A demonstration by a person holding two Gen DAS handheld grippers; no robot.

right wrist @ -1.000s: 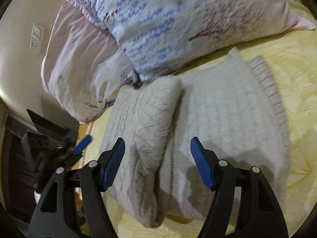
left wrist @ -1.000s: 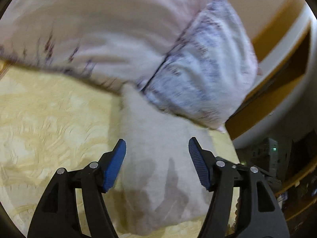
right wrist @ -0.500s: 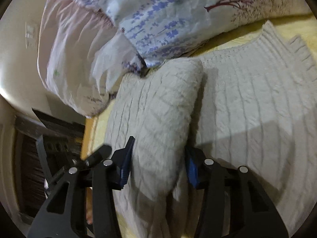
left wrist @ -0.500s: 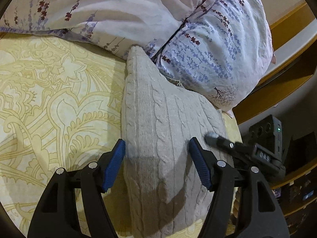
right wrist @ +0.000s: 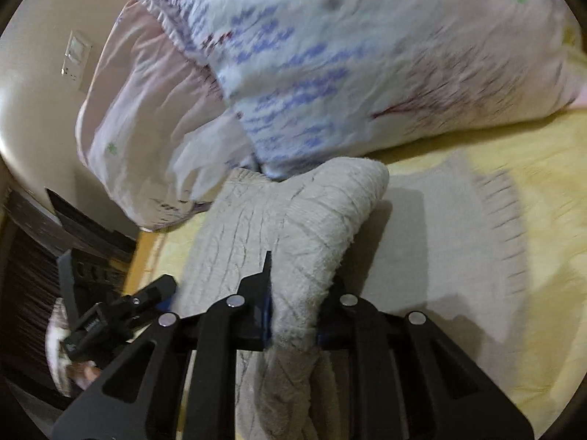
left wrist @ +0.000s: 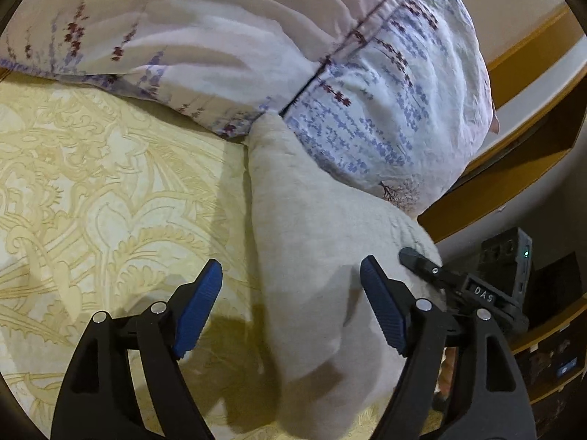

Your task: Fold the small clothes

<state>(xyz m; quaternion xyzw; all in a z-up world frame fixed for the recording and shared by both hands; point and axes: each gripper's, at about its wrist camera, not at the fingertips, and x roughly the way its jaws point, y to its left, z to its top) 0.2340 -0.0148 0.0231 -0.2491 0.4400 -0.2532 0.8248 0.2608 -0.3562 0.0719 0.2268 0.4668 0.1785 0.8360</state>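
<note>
My right hand-held gripper [right wrist: 293, 315] has now clamped the cable-knit sweater's [right wrist: 312, 227] raised fold; my left hand-held gripper [left wrist: 291, 308] hovers wide above the bed [left wrist: 91, 190].

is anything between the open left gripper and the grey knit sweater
Nothing visible. The left gripper is open with the folded beige-grey cable-knit sweater directly between and ahead of its blue pads, on the yellow patterned bedspread. The right gripper is shut on the sweater's raised fold.

Ahead of your left gripper lies a yellow patterned bedspread [left wrist: 91, 190] with floral pillows [left wrist: 385, 110] beyond. Left of your right gripper, a beige wall [right wrist: 36, 55] carries a switch plate [right wrist: 76, 55].
</note>
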